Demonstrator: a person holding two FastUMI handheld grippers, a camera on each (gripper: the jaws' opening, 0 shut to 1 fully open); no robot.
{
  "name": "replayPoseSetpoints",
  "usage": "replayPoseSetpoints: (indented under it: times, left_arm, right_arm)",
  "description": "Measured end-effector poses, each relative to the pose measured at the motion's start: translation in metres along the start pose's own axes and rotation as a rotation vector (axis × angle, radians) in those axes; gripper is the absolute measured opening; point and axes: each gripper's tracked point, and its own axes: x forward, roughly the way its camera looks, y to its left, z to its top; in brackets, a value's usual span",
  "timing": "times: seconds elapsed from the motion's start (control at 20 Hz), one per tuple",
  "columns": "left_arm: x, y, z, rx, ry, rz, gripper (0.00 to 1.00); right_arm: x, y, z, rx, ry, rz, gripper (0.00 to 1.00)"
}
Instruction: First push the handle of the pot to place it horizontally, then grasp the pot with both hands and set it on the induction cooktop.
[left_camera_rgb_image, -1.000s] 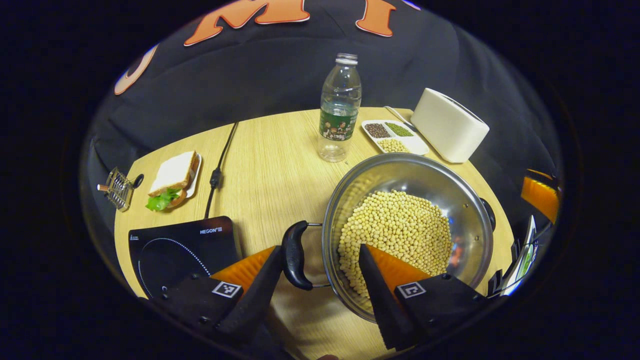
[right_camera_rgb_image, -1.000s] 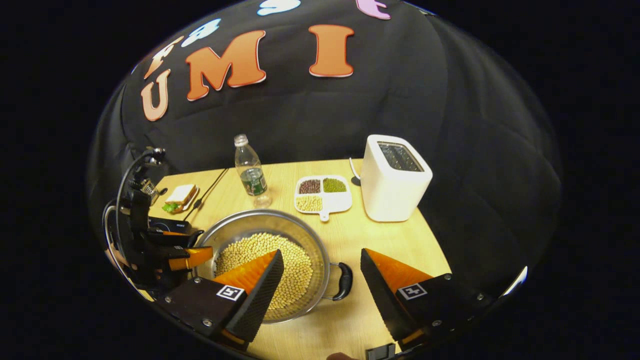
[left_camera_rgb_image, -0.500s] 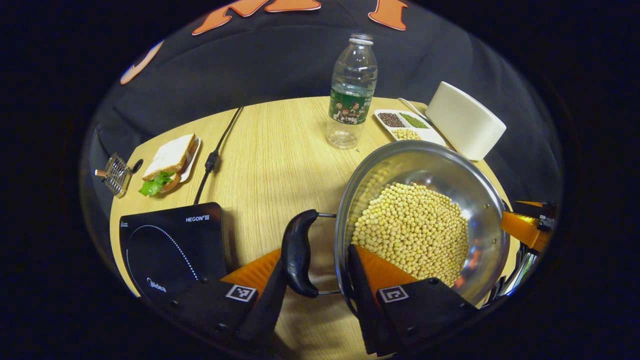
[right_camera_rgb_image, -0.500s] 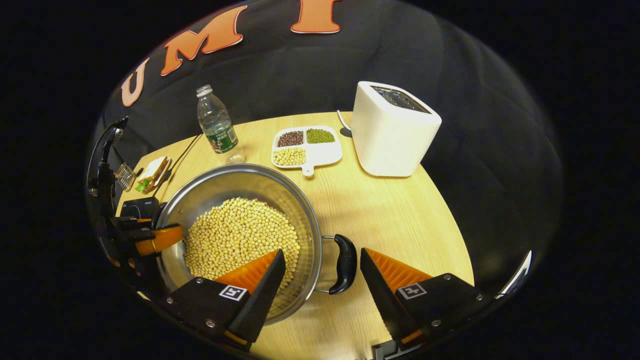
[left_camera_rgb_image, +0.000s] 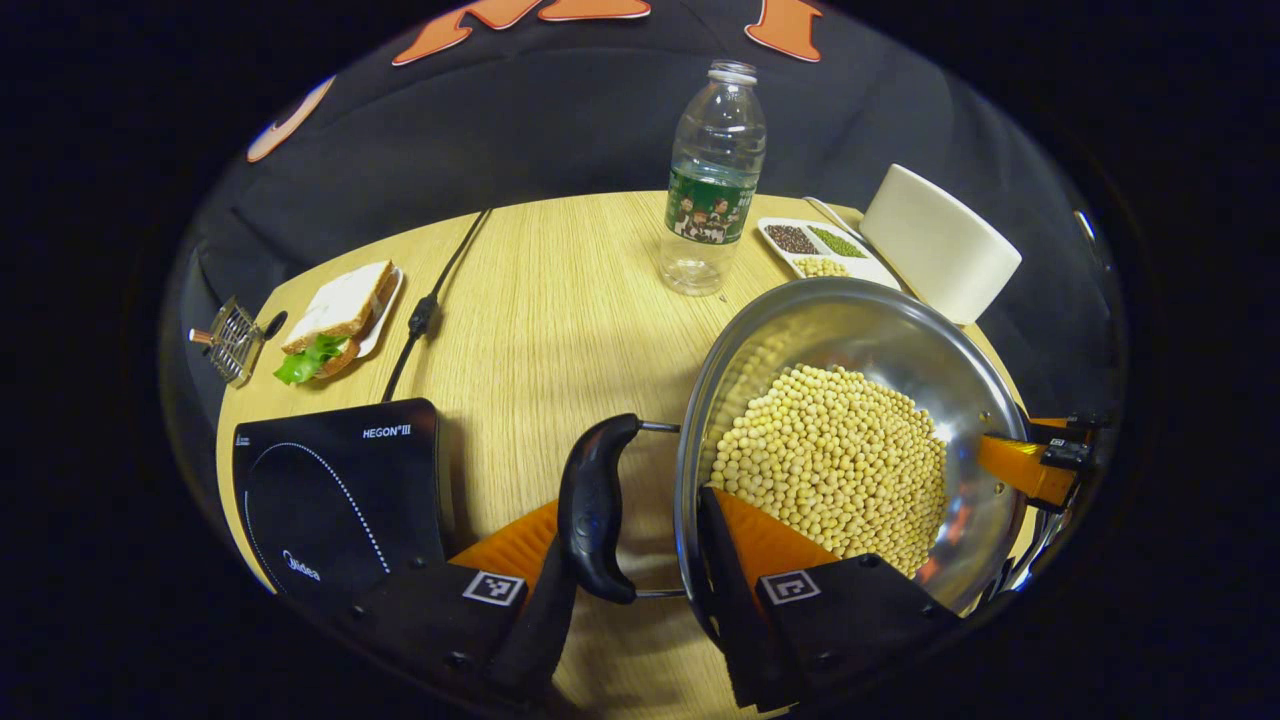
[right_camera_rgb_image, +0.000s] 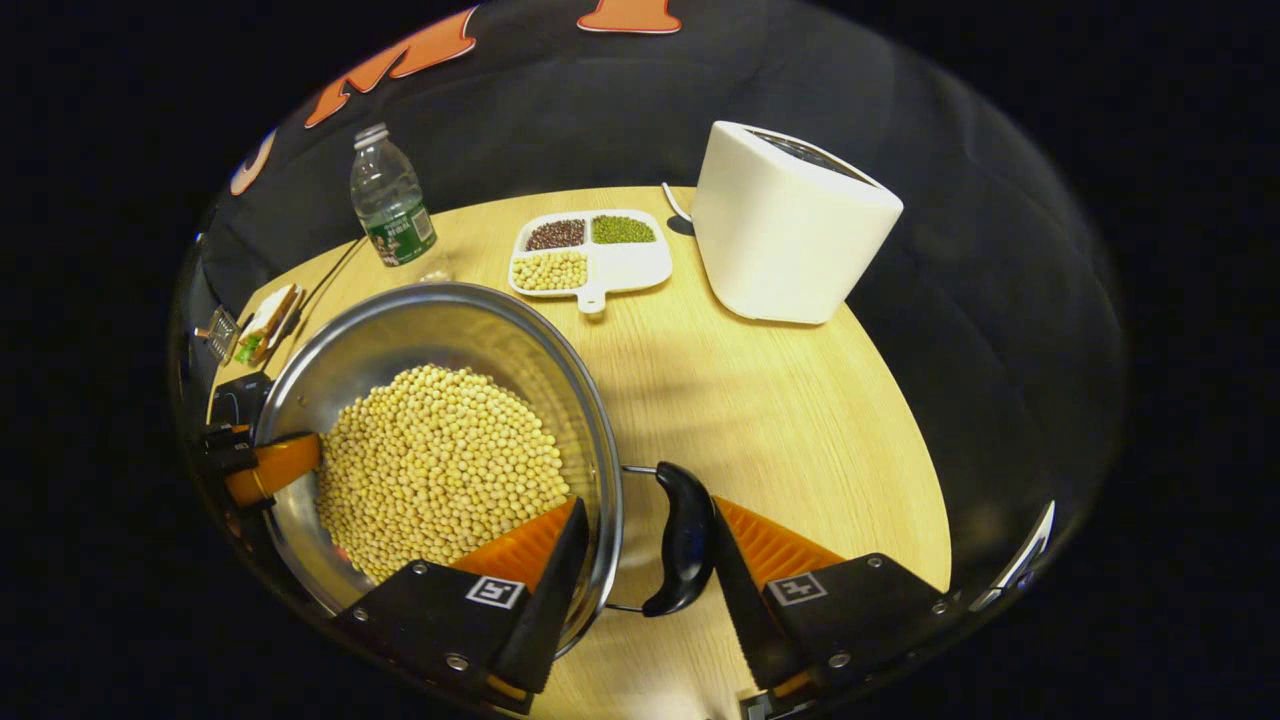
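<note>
On the table (left_camera_rgb_image: 540, 300), both grippers clamp the pot (left_camera_rgb_image: 860, 330): left gripper (left_camera_rgb_image: 632, 590) straddling handle and rim, right gripper (right_camera_rgb_image: 645, 570) likewise; cooktop (left_camera_rgb_image: 330, 500) lies left.

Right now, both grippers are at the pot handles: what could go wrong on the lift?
1. The pot is heaped with soybeans; uneven lifting could tip it and spill them.
2. Each gripper straddles handle and rim, left gripper and right gripper, so the grip may slip.
3. The cooktop lies left; the swing could overshoot it.
</note>
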Motion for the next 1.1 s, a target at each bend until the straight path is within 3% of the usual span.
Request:
replayPoseSetpoints:
  times: [0.25,0.5,0.75,0.95,1.1]
  left_arm:
    - [-0.006,0.001,-0.003,-0.015,-0.01,0.043,0.68]
    - [-0.013,0.012,0.003,-0.029,-0.024,0.086,0.65]
    - [-0.021,0.019,0.006,-0.033,-0.069,0.125,0.64]
    - [-0.057,0.041,0.016,-0.07,-0.098,0.163,0.64]
    - [-0.084,0.07,0.022,-0.09,-0.132,0.209,0.64]
  right_arm:
    - [0.001,0.001,-0.002,0.017,0.046,0.03,0.68]
    - [0.002,0.001,0.001,0.07,0.094,0.082,0.54]
    - [0.001,0.0,0.001,0.059,0.041,0.098,0.53]
    - [0.007,0.001,0.003,0.042,-0.002,0.126,0.57]
    - [0.015,0.004,0.006,0.017,-0.03,0.158,0.53]
